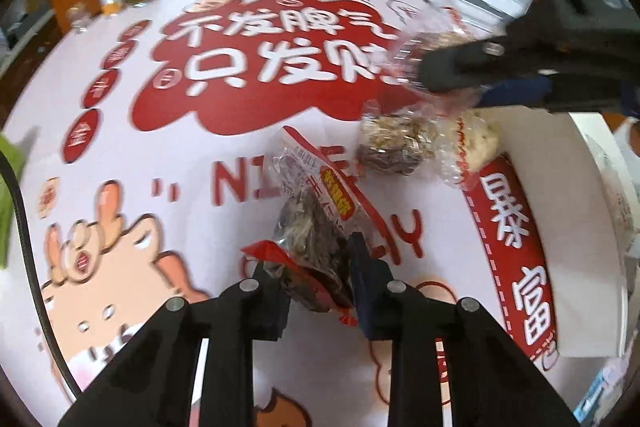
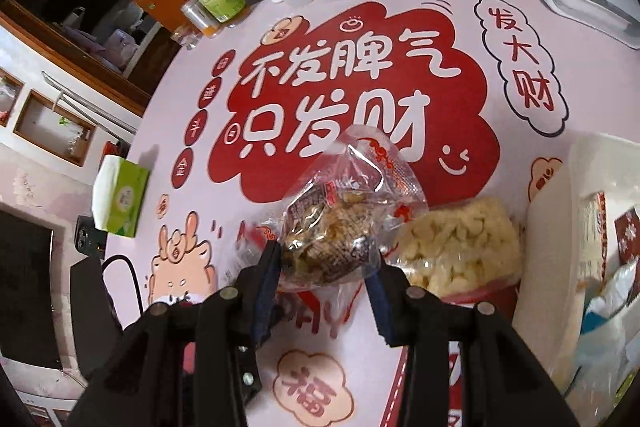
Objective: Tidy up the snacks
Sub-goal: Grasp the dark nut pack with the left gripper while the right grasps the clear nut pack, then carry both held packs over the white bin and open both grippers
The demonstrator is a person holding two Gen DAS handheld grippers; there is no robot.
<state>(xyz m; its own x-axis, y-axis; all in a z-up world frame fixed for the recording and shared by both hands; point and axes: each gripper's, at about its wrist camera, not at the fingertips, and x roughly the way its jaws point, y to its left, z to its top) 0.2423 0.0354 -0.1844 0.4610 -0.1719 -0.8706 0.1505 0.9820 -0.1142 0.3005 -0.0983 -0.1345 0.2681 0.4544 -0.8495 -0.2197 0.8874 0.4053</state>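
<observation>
Left wrist catches the left hand-held gripper [image 1: 320,283] pinching a red packet [image 1: 316,227], while right wrist alone reveals the right hand-held gripper [image 2: 326,263] clamping a clear nut bag [image 2: 340,219].

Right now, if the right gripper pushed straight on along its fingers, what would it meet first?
The right gripper already clamps a clear snack packet; beyond it, probably the printed tablecloth, though depth is unclear.

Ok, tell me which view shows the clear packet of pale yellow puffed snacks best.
Right wrist view: the clear packet of pale yellow puffed snacks lies close and large beside the white bin. Left wrist view shows it small, blurred, near the right claw.
</observation>
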